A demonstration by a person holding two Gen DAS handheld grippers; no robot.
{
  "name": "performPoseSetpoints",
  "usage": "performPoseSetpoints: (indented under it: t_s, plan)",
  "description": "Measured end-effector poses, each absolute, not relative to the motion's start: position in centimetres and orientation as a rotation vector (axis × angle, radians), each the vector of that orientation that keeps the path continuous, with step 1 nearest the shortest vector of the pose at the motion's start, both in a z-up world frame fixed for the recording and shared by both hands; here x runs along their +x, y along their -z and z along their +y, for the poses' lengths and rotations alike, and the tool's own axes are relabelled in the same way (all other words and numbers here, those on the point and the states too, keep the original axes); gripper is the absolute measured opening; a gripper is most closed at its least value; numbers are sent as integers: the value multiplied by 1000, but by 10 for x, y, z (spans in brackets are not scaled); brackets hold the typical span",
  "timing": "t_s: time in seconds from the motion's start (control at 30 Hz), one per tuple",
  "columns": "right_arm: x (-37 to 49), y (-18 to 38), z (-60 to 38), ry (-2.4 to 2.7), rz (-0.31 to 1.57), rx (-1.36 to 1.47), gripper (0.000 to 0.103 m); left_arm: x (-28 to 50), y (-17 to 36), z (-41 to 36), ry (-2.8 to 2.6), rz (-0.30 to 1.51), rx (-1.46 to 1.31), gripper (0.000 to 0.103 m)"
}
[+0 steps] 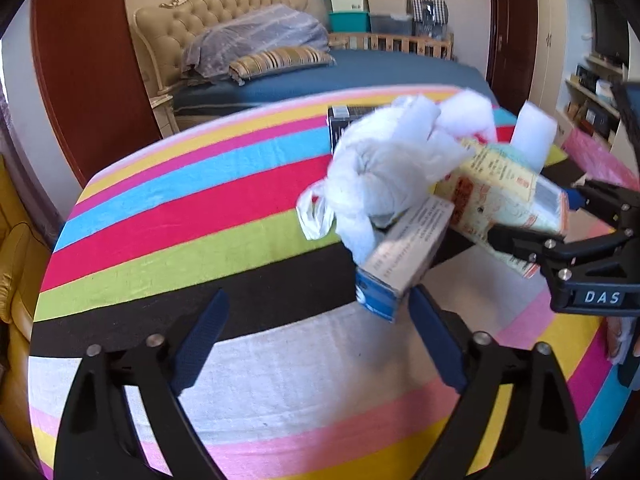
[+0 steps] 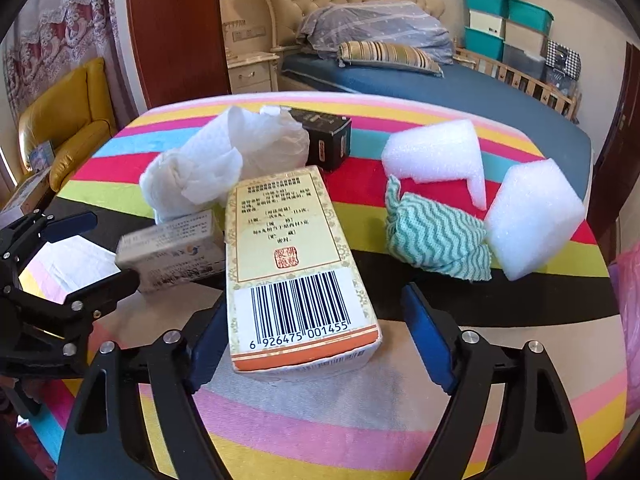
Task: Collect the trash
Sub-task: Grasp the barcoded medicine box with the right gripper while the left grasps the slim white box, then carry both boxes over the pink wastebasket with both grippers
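Note:
Trash lies piled on a striped towel (image 1: 200, 208). In the left wrist view my left gripper (image 1: 316, 344) is open, and a grey-and-blue small box (image 1: 404, 256) lies just ahead of its right finger. Behind it are crumpled white tissue (image 1: 380, 168) and a yellow medicine box (image 1: 508, 192). In the right wrist view my right gripper (image 2: 316, 344) is open around the near end of the yellow medicine box (image 2: 292, 264), and its left finger is at the box's side. The small box (image 2: 172, 252) and tissue (image 2: 208, 168) lie to the left.
A black box (image 2: 328, 140), two white foam pieces (image 2: 436, 156) (image 2: 532, 220) and a green wavy cloth (image 2: 436, 236) lie on the towel (image 2: 320, 408). A bed (image 2: 440, 84) stands behind, a yellow chair (image 2: 68, 120) to the left, and pink plastic (image 1: 600, 156) to the right.

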State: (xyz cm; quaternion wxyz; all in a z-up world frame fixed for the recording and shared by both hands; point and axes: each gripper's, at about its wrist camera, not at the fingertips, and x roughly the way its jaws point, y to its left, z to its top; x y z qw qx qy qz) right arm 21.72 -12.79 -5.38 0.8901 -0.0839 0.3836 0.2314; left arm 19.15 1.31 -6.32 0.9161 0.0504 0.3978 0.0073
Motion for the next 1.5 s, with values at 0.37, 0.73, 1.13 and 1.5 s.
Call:
performPoseSetpoints:
  t_s: [0.37, 0.73, 1.13, 1.5]
  plan:
    - [197, 39, -131, -485, 666, -186, 48, 196, 70, 15, 4, 839, 84, 79]
    - [174, 28, -177, -340, 546, 0, 48, 186, 71, -7, 124, 802, 169, 66]
    - [170, 30, -165, -333, 537, -67, 48, 178, 74, -23, 225, 775, 248, 28]
    - [171, 30, -170, -335, 545, -42, 48, 195, 75, -51, 292, 779, 290, 38]
